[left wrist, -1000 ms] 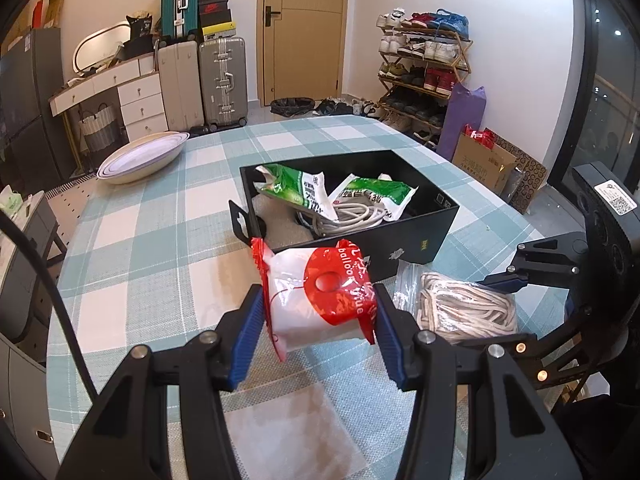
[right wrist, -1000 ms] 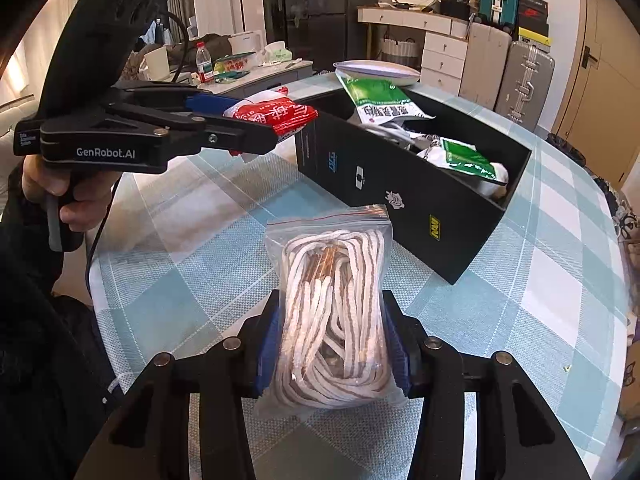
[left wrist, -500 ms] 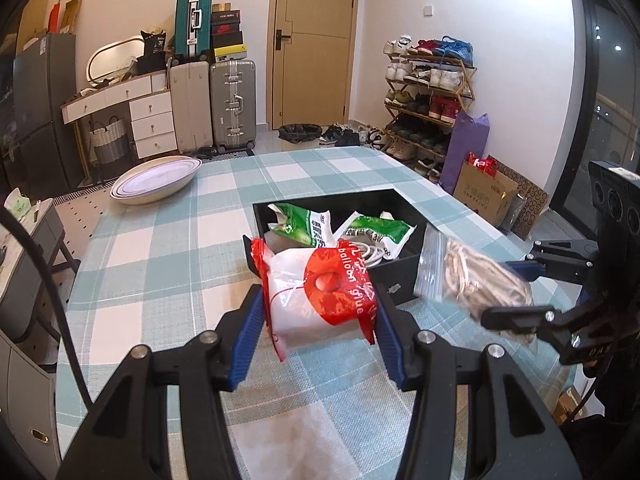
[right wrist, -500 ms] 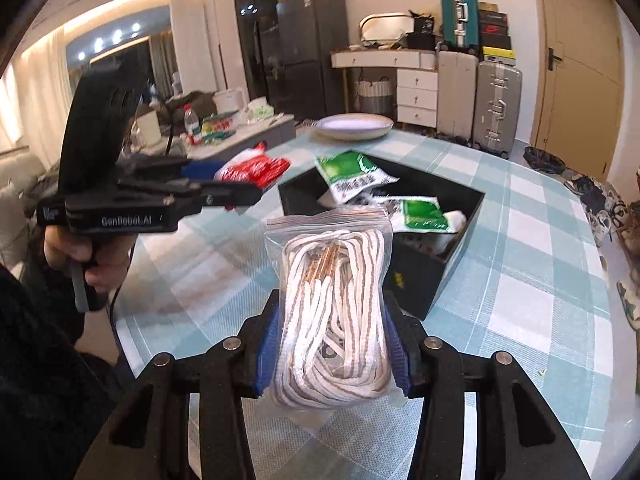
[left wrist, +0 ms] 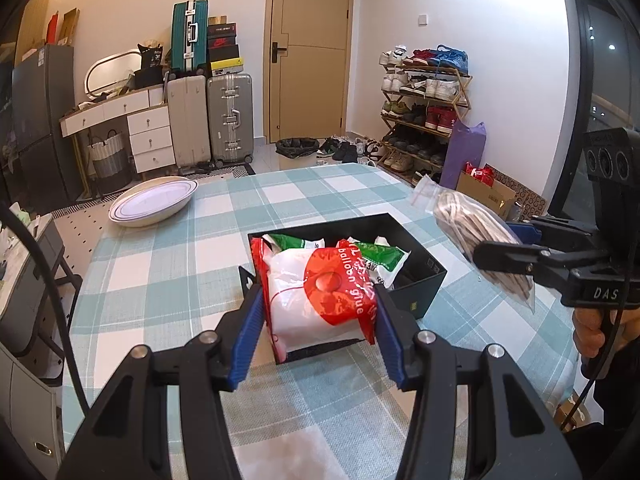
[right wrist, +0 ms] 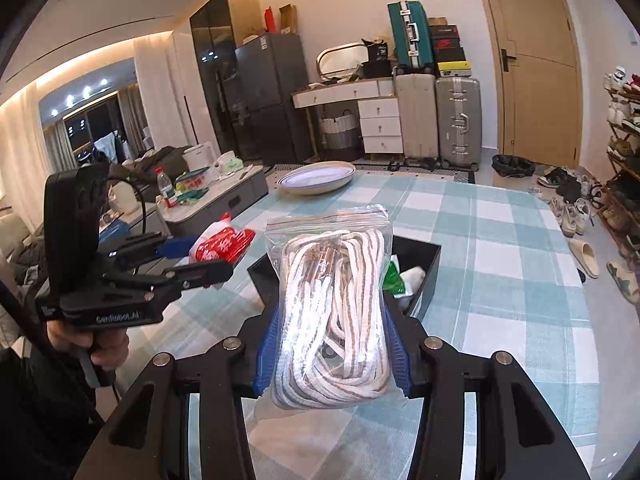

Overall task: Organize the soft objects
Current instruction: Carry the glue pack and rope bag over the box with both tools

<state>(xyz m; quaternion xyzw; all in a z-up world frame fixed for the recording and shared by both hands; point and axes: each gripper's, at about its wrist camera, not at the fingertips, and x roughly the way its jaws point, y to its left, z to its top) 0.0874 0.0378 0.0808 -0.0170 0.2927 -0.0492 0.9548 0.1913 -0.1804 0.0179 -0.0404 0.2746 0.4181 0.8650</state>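
Left wrist view: the left gripper [left wrist: 320, 332] clamps a red-and-white balloon-glue packet [left wrist: 320, 296] above the black bin [left wrist: 420, 276], which holds green-labelled packs [left wrist: 380, 254]. A white dish [left wrist: 154, 202] sits at the tabletop's far left edge.

Right wrist view: the right gripper [right wrist: 332, 352] pinches a zip bag of striped rope [right wrist: 334, 312], long axis upright, seal on top, hiding part of the bin.

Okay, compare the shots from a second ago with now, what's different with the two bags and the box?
The right gripper has lifted the zip bag of rope off the checked tablecloth into the air beside the black box. The left gripper has carried the red and white bag slightly higher. Both grips are unchanged, and the green packets still lie in the box.
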